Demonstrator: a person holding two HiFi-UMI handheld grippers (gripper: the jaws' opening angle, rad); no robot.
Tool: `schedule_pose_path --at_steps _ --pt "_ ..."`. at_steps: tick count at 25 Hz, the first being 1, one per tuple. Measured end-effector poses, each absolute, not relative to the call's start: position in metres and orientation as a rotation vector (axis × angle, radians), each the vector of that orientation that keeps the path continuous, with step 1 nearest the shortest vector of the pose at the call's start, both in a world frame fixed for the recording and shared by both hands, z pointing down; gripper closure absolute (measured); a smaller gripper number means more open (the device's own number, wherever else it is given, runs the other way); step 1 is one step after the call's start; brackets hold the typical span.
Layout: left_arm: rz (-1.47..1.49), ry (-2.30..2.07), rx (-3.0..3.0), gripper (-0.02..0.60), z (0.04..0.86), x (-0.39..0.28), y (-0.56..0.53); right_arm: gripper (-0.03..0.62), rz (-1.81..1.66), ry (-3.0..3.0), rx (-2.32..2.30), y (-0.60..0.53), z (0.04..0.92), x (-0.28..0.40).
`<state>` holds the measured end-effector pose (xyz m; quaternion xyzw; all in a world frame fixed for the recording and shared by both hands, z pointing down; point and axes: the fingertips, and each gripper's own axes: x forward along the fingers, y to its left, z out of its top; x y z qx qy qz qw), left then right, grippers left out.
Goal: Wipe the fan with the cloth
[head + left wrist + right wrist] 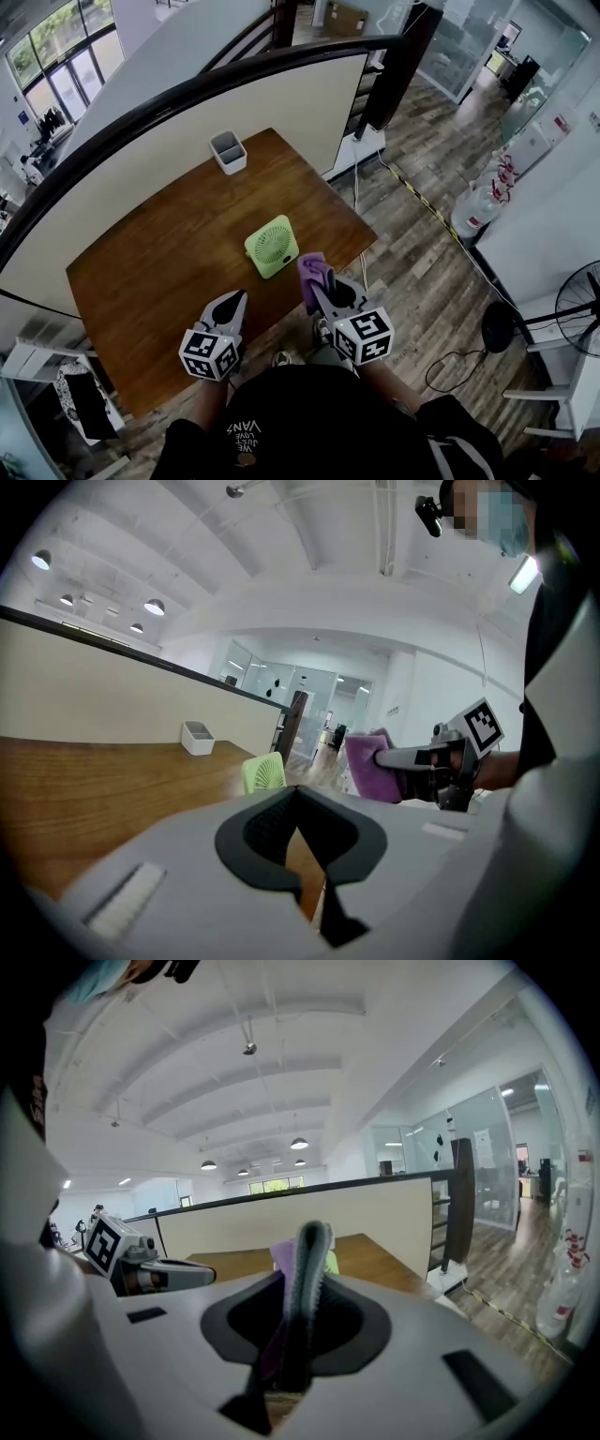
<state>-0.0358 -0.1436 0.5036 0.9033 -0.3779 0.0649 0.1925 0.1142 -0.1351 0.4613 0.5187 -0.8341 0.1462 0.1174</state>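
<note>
Right gripper [317, 287] tight on cloth [310, 265], left gripper [232, 302] closed; fan [272, 246] whole in head view

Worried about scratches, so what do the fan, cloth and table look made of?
Fan: probably plastic, matte light green, with a moulded grille. Cloth: soft purple fabric, bunched into folds. Table: wood or wood-look laminate, brown with visible grain, slight sheen.

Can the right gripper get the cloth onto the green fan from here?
Probably yes: the right gripper, shut on the purple cloth, is close beside the fan, with nothing between them.
</note>
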Motion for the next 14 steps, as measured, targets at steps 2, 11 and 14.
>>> schedule_pose_path --at_steps 2,11,14 --pt "0.180 -1.060 2.536 0.570 0.5042 -0.0362 -0.1441 0.511 0.421 -2.435 1.523 -0.1342 0.4621 0.1146" --pt "0.181 -1.058 2.535 0.570 0.5082 -0.0342 -0.1458 0.511 0.428 -2.430 1.530 -0.1314 0.4669 0.1188" --pt "0.176 -1.063 2.529 0.570 0.5118 -0.0350 -0.1484 0.511 0.422 -2.433 1.519 -0.1339 0.4699 0.1178"
